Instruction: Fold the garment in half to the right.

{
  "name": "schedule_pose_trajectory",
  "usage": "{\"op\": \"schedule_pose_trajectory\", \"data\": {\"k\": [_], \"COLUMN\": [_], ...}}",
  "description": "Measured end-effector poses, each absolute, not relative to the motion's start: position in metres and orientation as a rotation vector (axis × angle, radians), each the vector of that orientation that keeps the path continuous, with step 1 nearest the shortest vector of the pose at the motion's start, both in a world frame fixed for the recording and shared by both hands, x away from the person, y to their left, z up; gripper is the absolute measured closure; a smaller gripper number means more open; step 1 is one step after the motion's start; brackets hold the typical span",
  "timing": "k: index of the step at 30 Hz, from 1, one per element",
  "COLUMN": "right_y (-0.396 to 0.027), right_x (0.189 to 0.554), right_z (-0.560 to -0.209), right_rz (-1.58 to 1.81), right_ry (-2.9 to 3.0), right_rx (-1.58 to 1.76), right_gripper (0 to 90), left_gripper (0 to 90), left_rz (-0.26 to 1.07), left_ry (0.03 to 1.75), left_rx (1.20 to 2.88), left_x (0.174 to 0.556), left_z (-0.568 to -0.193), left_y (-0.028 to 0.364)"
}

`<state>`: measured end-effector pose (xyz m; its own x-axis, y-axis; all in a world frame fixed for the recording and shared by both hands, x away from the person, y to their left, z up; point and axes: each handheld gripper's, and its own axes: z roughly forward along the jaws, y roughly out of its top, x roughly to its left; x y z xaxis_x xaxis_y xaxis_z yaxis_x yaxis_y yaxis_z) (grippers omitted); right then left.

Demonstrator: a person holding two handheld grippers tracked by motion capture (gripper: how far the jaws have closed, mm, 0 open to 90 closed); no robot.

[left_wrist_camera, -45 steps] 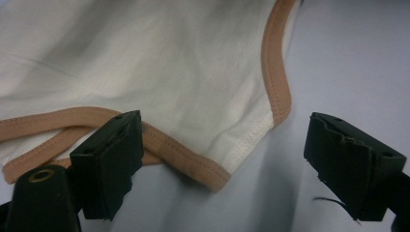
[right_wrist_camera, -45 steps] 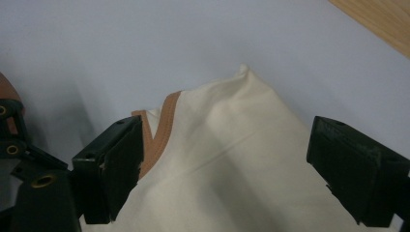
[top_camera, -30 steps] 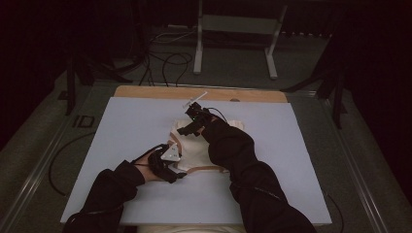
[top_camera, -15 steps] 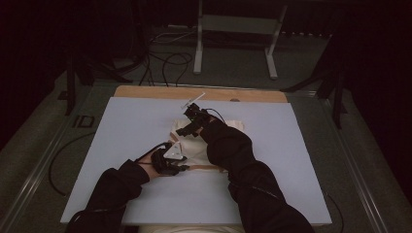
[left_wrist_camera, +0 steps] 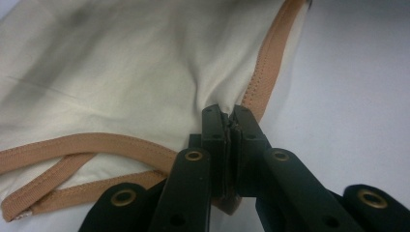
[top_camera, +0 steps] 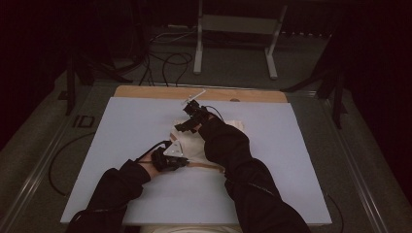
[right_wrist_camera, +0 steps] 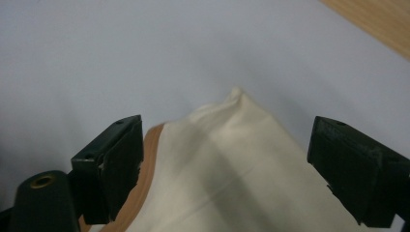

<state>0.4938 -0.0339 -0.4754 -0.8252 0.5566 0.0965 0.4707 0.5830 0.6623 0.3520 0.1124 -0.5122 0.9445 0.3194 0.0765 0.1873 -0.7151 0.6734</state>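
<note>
left gripper (left_wrist_camera: pixel 227 126): jaws have just been closing, now pinched on the cloth (left_wrist_camera: pixel 121 72) at its tan trim (left_wrist_camera: pixel 263 72) (fabric puckers at the tips). cloth lies mid-table (top_camera: pixel 121 126), cream, between the two hands. right gripper (right_wrist_camera: pixel 225 159): jaws wide apart, straddling a raised cloth corner, pads not touching it.

No legible text, label, brand or number anywhere (cloth (left_wrist_camera: pixel 121 67) and table (top_camera: pixel 301 160) alike)
</note>
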Motion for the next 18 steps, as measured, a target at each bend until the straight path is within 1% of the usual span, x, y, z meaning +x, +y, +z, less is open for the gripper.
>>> {"op": "schedule_pose_trajectory", "data": {"k": [6, 11, 15, 17, 18], "right_y": [-0.025, -0.016, -0.008, -0.004, -0.003], "right_x": [0.502, 0.509, 0.512, 0.513, 0.514], "right_z": [-0.480, -0.490, -0.496, -0.498, -0.499], "right_rz": [1.072, 1.021, 1.020, 0.993, 0.984], "right_ry": [2.691, 2.672, 2.658, 2.646, 2.649], "right_rx": [0.903, 0.891, 0.893, 0.885, 0.870], "right_gripper": [14.4, 29.1, 37.3, 43.1, 44.1], "left_gripper": [86.3, 86.3, 86.3, 86.3, 86.3], "left_rz": [0.242, 0.238, 0.235, 0.236, 0.238], "left_ry": [0.361, 0.365, 0.366, 0.367, 0.367], "left_rx": [2.387, 2.386, 2.382, 2.383, 2.381], "left_x": [0.352, 0.352, 0.352, 0.352, 0.352], "left_z": [-0.513, -0.514, -0.513, -0.513, -0.513], "left_y": [0.112, 0.113, 0.114, 0.114, 0.114]}}
